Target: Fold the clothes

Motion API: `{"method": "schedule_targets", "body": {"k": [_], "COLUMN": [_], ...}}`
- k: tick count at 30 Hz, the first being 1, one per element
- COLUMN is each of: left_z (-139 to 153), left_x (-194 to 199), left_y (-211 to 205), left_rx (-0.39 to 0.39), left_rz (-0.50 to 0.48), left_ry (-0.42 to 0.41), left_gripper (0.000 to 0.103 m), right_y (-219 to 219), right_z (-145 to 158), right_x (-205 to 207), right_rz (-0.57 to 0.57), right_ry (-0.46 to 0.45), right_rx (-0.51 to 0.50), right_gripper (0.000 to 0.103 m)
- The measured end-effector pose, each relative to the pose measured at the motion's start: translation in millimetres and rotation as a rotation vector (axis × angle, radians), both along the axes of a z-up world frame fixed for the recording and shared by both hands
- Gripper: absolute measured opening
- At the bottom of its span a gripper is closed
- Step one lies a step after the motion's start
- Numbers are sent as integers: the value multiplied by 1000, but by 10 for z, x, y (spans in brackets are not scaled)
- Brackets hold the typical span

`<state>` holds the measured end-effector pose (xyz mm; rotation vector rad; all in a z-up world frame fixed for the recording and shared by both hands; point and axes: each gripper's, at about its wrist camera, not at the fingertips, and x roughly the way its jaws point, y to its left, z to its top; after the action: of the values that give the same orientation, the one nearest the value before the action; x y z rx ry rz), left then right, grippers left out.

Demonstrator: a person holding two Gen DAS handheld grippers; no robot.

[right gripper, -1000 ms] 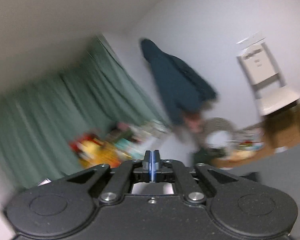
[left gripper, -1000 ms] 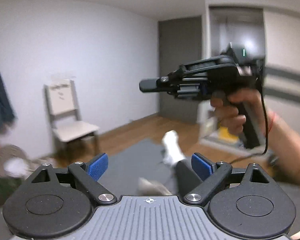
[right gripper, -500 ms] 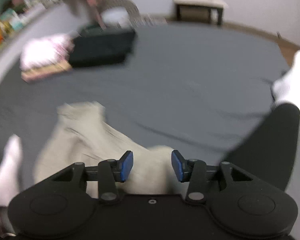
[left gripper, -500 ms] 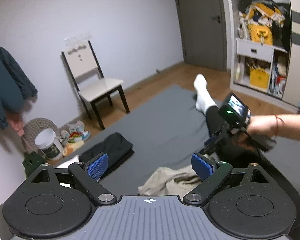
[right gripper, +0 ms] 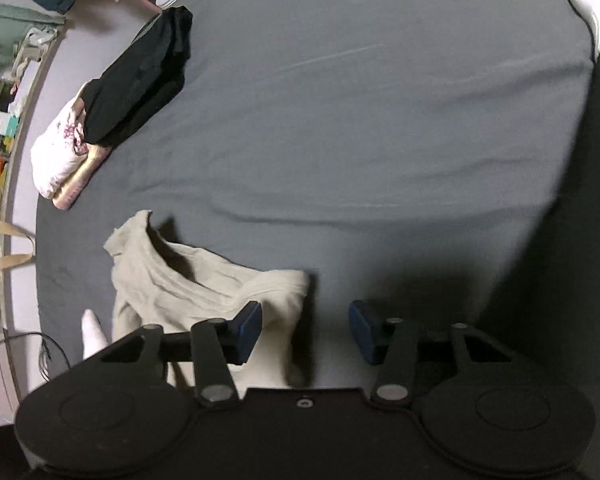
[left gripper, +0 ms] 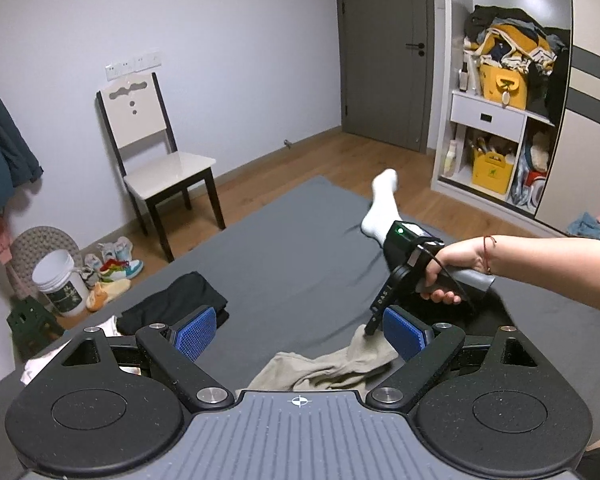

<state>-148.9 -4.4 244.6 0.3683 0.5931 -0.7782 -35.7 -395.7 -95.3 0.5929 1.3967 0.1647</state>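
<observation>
- The beige garment (right gripper: 204,292) lies crumpled on the grey bed (right gripper: 340,120), directly under and ahead of the right gripper (right gripper: 306,330).
- Step, as I judge: reaching for a first hold; next, close on an edge.
- Both the right and left gripper (left gripper: 298,334) are wide open, empty.

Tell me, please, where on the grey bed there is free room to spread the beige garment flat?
The widest bare patch is the middle of the grey sheet, bordered by the black folded clothes on one side, the person's leg on the other, and the crumpled beige garment nearer the grippers. It is crowded along the edge by the white floral bundle.
</observation>
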Motion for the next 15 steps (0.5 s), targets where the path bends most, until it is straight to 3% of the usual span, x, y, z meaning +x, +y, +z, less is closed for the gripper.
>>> {"method": "schedule_targets", "body": {"k": [2, 7, 10, 13, 15], "left_z": [5, 20, -16, -108, -174], "left_x": [21, 126, 200, 263, 304], "left_y": [-16, -43, -62, -81, -94], "left_rx": [4, -6, 17, 79, 125], "left_rz": [5, 27, 50, 78, 96], "left_ry": [-2, 28, 30, 29, 28], "left_gripper": [91, 91, 91, 91, 91], "right_y": [-39, 117, 376, 612, 810], "right_z": [-44, -178, -271, -162, 69], "right_x": [-3, -76, -50, -32, -51], "right_rz": [12, 46, 62, 82, 140], "right_ry": [18, 2, -29, -95, -180], "right_rx": [-8, 122, 125, 174, 237], "right_gripper": [46, 45, 36, 37, 42]}}
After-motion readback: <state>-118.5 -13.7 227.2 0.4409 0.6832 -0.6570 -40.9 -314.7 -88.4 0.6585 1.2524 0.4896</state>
